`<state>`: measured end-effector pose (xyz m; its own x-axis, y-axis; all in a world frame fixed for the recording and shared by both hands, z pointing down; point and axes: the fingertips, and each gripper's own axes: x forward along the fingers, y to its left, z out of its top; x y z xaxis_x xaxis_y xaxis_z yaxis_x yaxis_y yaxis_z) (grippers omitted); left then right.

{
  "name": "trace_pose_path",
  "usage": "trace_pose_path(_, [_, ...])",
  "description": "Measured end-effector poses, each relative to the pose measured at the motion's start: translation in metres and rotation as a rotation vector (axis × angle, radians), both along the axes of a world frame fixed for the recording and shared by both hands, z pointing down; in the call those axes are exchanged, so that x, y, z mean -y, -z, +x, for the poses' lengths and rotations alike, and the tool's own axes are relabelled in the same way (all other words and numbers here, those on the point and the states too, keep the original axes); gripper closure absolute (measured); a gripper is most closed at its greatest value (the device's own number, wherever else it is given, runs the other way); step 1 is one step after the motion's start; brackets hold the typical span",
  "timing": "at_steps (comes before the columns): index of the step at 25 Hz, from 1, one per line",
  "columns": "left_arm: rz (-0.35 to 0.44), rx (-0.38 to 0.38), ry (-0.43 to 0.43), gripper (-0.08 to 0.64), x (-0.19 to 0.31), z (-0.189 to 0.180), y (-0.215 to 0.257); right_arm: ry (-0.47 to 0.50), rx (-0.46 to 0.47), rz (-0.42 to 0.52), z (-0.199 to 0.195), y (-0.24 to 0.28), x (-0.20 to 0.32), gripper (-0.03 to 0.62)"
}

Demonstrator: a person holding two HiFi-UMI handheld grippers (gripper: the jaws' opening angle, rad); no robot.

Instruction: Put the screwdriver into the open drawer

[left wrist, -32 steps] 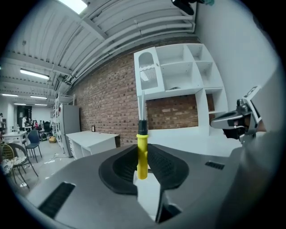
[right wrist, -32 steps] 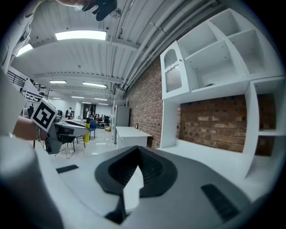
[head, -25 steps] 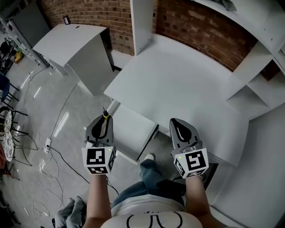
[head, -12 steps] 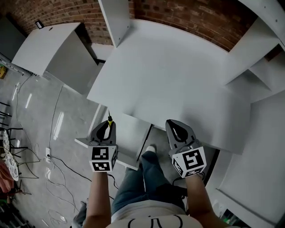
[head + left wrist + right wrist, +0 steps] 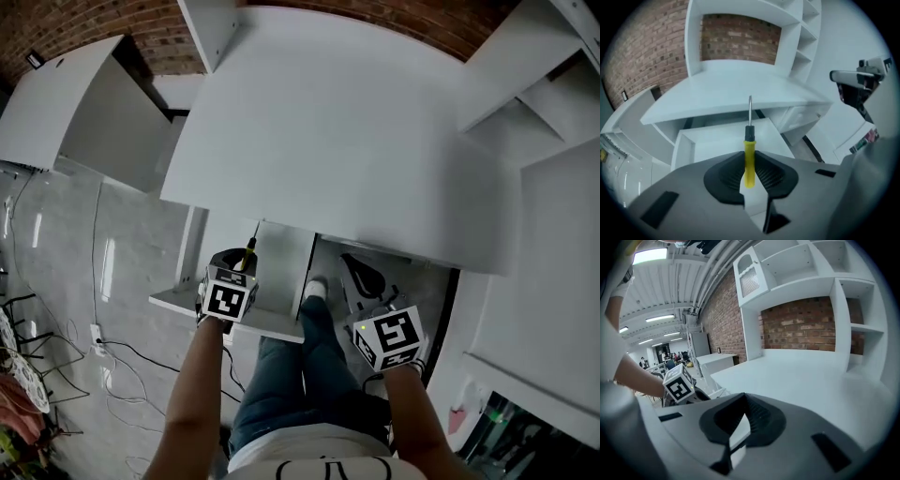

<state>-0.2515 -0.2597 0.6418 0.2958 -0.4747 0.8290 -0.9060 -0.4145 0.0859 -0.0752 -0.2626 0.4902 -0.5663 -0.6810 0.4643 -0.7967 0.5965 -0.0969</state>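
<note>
One screwdriver (image 5: 749,145) between ribbed left tongs (image 5: 749,155)

White desk (image 5: 356,141) (open drawer (image 5: 281,262) beneath)

A white surface (image 5: 356,141) fills the centre of the head view. A brick wall (image 5: 94,21) runs along the upper left edge. White shelving (image 5: 525,84) occupies the upper right. A white cabinet (image 5: 56,112) stands at upper left. Cables (image 5: 112,342) lie on the grey floor (image 5: 56,244) at lower left.
</note>
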Motion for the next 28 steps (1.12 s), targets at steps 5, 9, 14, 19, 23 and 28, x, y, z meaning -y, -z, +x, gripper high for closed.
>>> trace_pose_path(5, [-0.187,0.036,-0.091,0.483,-0.012,0.006,-0.055,-0.050,-0.024,-0.051,-0.002,-0.017,-0.022,0.583])
trace_pose_path(9, [-0.304,0.115,-0.148,0.483,-0.017,-0.001,-0.093,-0.075,-0.034,-0.072,-0.006,-0.026,-0.028,0.581])
trace_pose_path(14, [-0.408,0.188,-0.156,0.483,-0.020,-0.013,-0.130,-0.098,-0.063,-0.103,-0.007,-0.043,-0.034,0.581])
trace_pose_path(19, [-0.478,0.256,-0.142,0.482,-0.025,-0.025,-0.159,-0.128,-0.082,-0.127,-0.003,-0.056,-0.039,0.583])
trace_pose_path(23, [-0.480,0.277,-0.145,0.480,-0.020,-0.024,-0.162,-0.138,-0.104,-0.145,0.000,-0.062,-0.043,0.581])
trace_pose_path(28, [-0.448,0.313,-0.136,0.420,-0.019,-0.030,-0.161,-0.139,-0.105,-0.130,-0.004,-0.056,-0.044,0.581])
